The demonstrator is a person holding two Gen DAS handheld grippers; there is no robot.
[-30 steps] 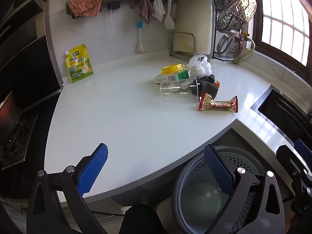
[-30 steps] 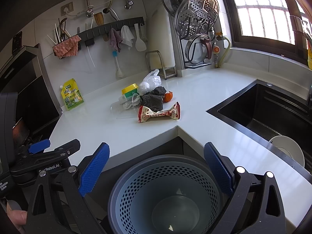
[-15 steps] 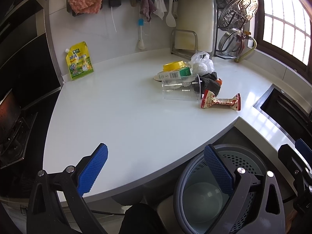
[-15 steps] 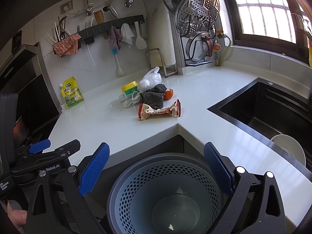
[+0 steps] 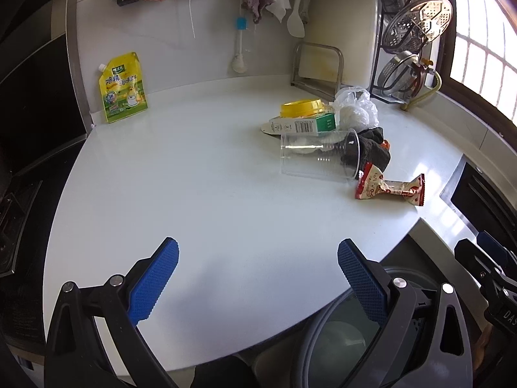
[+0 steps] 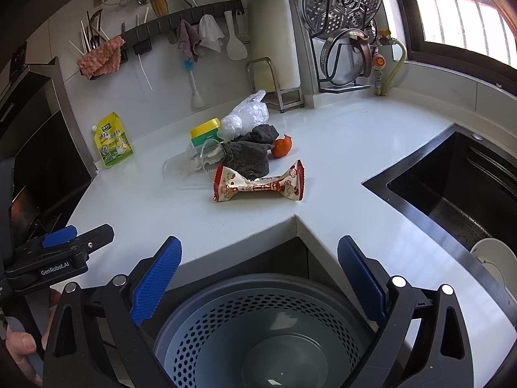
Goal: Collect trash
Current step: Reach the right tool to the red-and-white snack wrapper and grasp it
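A heap of trash lies on the white counter [image 5: 194, 194]: a red-and-cream snack wrapper [image 5: 389, 187] [image 6: 258, 184], a clear plastic cup [image 5: 320, 158] on its side, a dark grey rag [image 6: 248, 155], a green-and-white carton [image 5: 300, 126], a yellow-lidded tub [image 6: 205, 131], a crumpled clear bag [image 6: 247, 114] and an orange peel [image 6: 281, 146]. My left gripper [image 5: 257, 283] is open over the counter's near part, well short of the heap. My right gripper [image 6: 258, 283] is open above the perforated grey bin [image 6: 258, 333], below the counter corner.
A yellow refill pouch [image 5: 122, 89] leans on the back wall. A black sink [image 6: 452, 187] with a white bowl [image 6: 494, 258] lies to the right. A rack of steel lids [image 6: 342, 26] stands at the back. The stove [image 5: 13, 213] is at the left.
The left gripper has moved forward over the counter, so the trash heap looks nearer. The right gripper has crept forward a little above the bin. Both stay open.
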